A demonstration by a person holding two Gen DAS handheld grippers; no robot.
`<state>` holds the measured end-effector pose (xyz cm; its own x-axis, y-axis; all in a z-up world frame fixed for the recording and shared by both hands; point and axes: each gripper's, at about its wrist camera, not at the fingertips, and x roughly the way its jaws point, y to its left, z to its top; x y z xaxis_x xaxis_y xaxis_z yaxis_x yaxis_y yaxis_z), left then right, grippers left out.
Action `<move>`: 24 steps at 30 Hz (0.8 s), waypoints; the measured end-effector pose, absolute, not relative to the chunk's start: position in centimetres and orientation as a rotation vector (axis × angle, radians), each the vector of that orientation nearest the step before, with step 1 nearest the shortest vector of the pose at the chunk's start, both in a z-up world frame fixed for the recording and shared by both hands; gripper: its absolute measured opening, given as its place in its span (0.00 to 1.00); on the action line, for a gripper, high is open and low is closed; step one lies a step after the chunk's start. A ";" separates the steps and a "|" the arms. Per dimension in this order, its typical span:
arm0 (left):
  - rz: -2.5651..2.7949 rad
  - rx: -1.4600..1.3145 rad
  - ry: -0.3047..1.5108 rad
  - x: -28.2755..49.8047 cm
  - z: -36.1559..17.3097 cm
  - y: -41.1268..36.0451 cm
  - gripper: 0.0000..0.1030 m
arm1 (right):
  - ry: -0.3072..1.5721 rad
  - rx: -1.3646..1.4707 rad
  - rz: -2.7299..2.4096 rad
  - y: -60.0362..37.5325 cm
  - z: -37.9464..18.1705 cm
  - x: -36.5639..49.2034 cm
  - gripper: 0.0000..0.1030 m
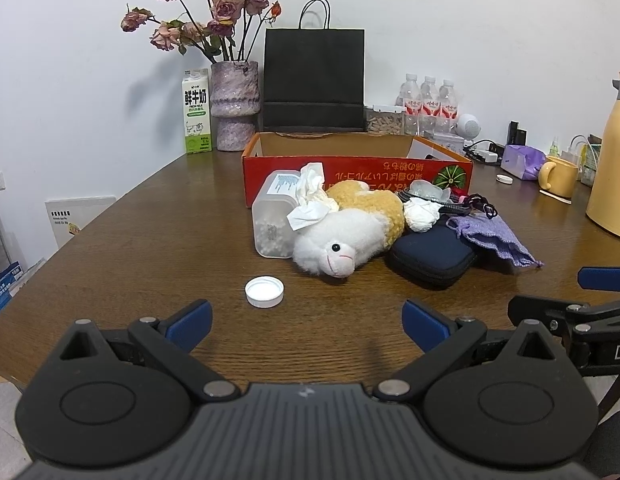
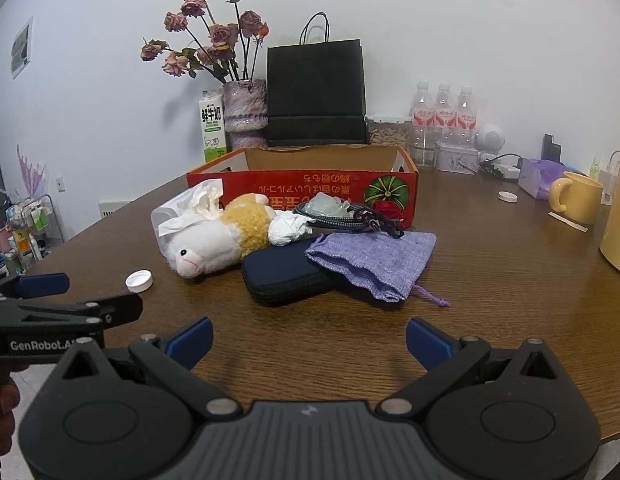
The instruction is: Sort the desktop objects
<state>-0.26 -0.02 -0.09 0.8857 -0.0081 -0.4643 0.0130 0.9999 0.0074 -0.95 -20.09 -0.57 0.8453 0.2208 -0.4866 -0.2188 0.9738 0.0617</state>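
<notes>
Ahead of the left gripper, fingers spread wide and empty, a white bottle cap lies just beyond the left fingertip; past it the clutter pile: plush sheep, clear lidded tub with crumpled tissue, navy zip pouch, purple drawstring bag, all in front of the open red cardboard box. Likely the start: nothing held, and nothing seen in the box. From the right wrist view, the right gripper is also wide apart and empty, level over the table edge, pouch and purple bag straight ahead, sheep ahead-left. Left tool sits just beside it at far left. Next move probably calls for reaching forward and closing on one item, then carrying it to the box.
</notes>
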 end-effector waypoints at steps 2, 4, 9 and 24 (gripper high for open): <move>-0.010 0.009 0.485 -0.2 -0.2 0.1 1.00 | 0.514 0.005 0.231 -20.1 -0.6 -1.0 1.00; -0.011 0.007 0.491 -0.2 -0.3 0.2 1.00 | 0.517 0.006 0.232 -20.1 -0.8 -0.9 1.00; -0.006 0.001 0.509 0.1 -0.8 0.4 1.00 | 0.525 0.010 0.238 -20.0 -1.4 -0.8 1.00; 0.045 -0.005 0.535 2.8 -1.4 1.7 1.00 | 0.525 0.013 0.212 -20.8 -2.8 1.2 1.00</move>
